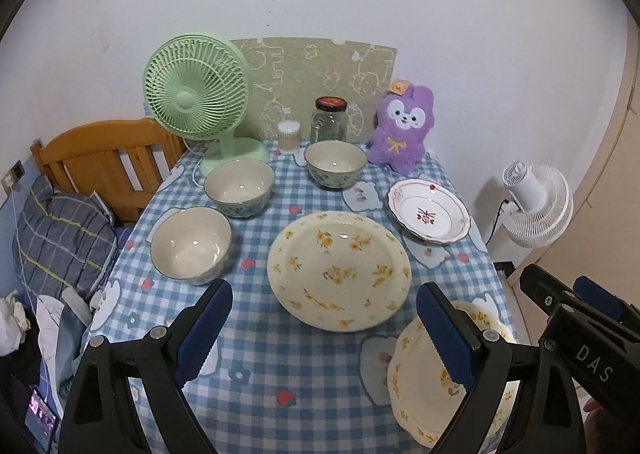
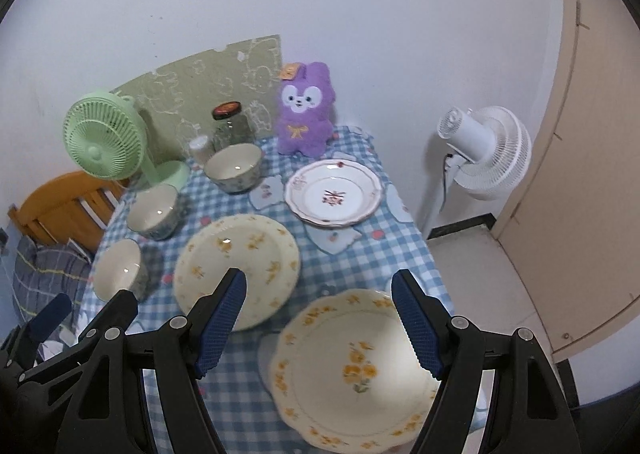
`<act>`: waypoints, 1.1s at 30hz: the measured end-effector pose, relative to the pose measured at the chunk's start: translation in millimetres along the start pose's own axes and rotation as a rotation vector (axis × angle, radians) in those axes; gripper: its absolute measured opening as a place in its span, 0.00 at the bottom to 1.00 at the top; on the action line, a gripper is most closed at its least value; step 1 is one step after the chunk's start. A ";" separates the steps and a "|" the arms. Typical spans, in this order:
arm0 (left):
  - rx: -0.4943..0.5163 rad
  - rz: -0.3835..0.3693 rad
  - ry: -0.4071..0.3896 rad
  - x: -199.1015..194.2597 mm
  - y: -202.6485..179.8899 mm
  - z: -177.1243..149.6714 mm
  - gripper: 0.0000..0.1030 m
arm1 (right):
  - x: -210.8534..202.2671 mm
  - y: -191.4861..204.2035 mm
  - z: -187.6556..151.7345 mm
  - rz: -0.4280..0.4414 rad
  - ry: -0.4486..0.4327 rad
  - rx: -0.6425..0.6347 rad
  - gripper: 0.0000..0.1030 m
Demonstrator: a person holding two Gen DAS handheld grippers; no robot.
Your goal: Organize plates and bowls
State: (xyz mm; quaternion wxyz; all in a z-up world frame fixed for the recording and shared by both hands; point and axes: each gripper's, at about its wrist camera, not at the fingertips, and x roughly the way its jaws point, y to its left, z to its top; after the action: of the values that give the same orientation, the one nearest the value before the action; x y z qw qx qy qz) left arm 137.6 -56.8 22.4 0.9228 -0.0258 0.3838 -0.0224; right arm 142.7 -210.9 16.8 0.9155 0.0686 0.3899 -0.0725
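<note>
Three cream bowls sit on the left of the checked table: near (image 1: 191,245), middle (image 1: 239,186) and far (image 1: 336,163). A large yellow-flowered plate (image 1: 339,269) lies in the middle. A scalloped yellow-flowered plate (image 2: 354,370) lies at the near right. A white plate with a red motif (image 1: 429,210) lies far right. My left gripper (image 1: 324,330) is open and empty, above the table's near part. My right gripper (image 2: 320,324) is open and empty, above the scalloped plate.
A green desk fan (image 1: 196,94), a glass jar (image 1: 329,118), a small container (image 1: 289,135) and a purple plush toy (image 1: 402,126) stand along the back by the wall. A wooden bed frame (image 1: 100,158) is left of the table. A white floor fan (image 2: 484,150) stands to the right.
</note>
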 end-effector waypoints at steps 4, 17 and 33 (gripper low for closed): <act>-0.002 0.003 -0.003 2.7 14.6 8.1 0.92 | 3.3 17.0 3.9 -0.010 -0.002 -0.003 0.76; -0.026 0.041 0.057 40.4 40.5 21.0 0.92 | 45.3 45.8 23.3 0.011 0.034 -0.042 0.78; -0.058 0.057 0.137 113.7 32.1 39.3 0.92 | 122.4 49.8 47.8 0.071 0.059 -0.123 0.88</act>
State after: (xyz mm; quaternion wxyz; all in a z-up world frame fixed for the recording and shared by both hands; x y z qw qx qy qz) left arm 246.3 -30.6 -32.4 0.8935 -0.0397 0.4471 0.0134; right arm 269.5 -180.5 -35.5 0.9080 0.0282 0.4179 -0.0140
